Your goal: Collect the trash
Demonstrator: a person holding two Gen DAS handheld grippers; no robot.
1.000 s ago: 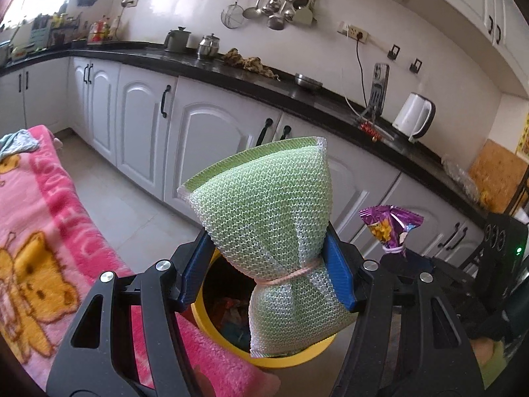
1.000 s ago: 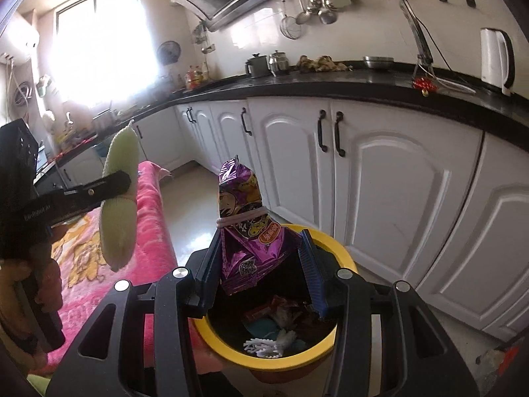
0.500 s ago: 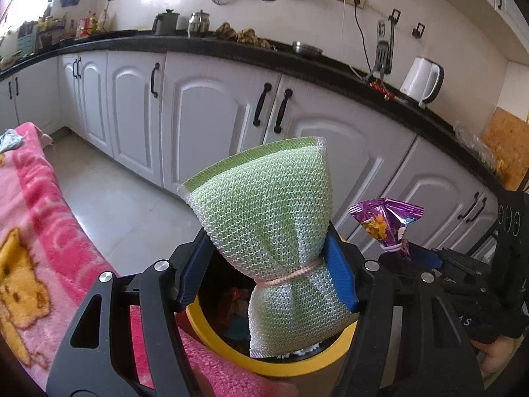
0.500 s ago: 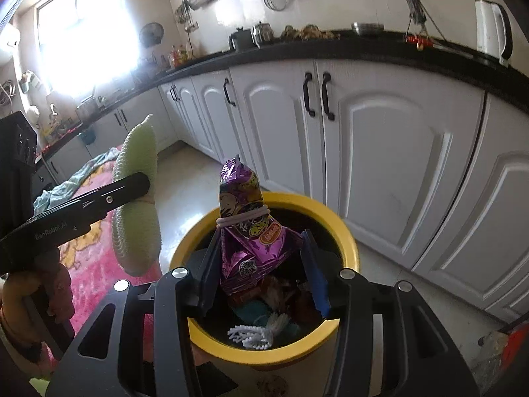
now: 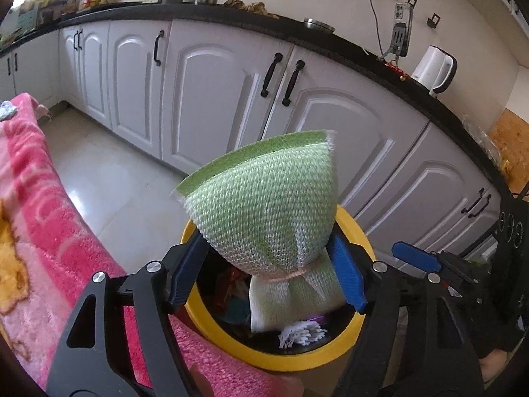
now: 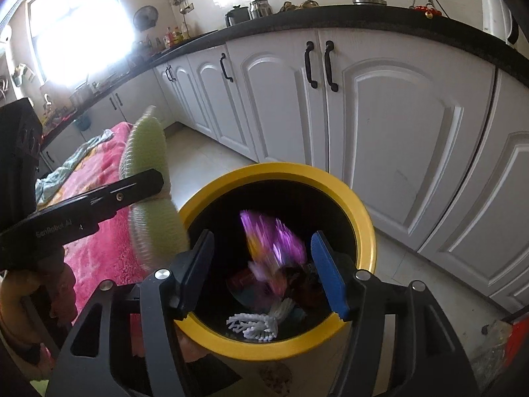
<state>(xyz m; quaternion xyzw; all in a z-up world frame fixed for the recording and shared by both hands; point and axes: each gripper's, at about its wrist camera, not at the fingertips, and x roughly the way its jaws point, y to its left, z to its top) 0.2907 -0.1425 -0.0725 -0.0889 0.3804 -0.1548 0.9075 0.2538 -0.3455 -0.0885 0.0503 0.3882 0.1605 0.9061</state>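
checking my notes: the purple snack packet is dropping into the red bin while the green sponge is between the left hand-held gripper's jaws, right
One thing is wrong: the bin is yellow-rimmed, not red, as the right wrist view shows. The rest stands: the purple snack packet, blurred, is dropping into it from the right hand-held gripper, and the green sponge is between the left hand-held gripper's jaws.

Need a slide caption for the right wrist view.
Open right hand-held gripper over yellow bin, blurred purple snack wrapper dropping inside.

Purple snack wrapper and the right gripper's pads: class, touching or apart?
Apart. The right wrist view shows the purple wrapper, motion-blurred, between open pads, dark gaps either side.
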